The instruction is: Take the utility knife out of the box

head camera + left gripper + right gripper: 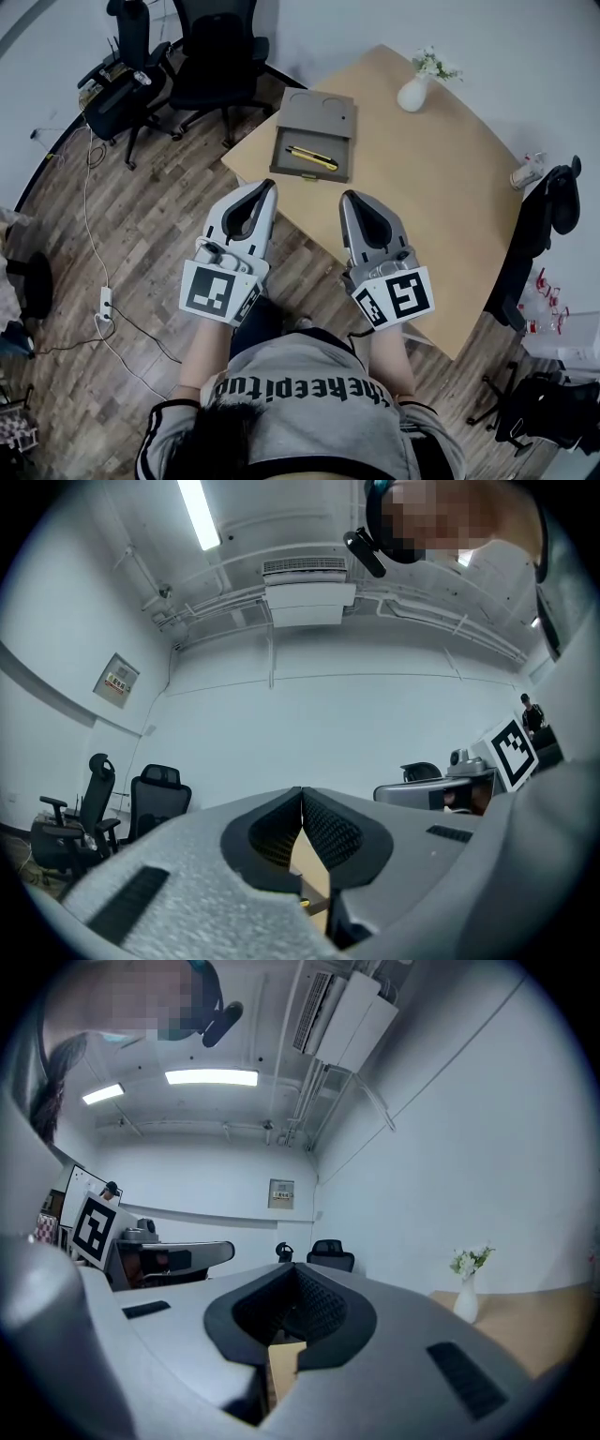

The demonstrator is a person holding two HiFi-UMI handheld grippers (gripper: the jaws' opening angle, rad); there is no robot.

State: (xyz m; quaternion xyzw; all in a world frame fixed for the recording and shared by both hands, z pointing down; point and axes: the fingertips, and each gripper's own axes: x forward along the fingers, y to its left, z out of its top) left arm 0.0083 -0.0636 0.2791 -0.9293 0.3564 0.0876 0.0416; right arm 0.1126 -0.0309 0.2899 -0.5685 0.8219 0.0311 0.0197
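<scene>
We squeeze our left gripper (266,187) and right gripper (352,198) together, empty; they cover some table (422,187) near the box (319,112).

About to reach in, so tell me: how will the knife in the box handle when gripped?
The knife looks slim, straight and rigid, so it should lift without flexing. It lies flat and low in the box, so a grip may slip off its smooth-looking body. It is probably light and, being flattish, unlikely to roll.

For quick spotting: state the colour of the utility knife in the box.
The utility knife is yellow and black; the head view shows it best.
</scene>
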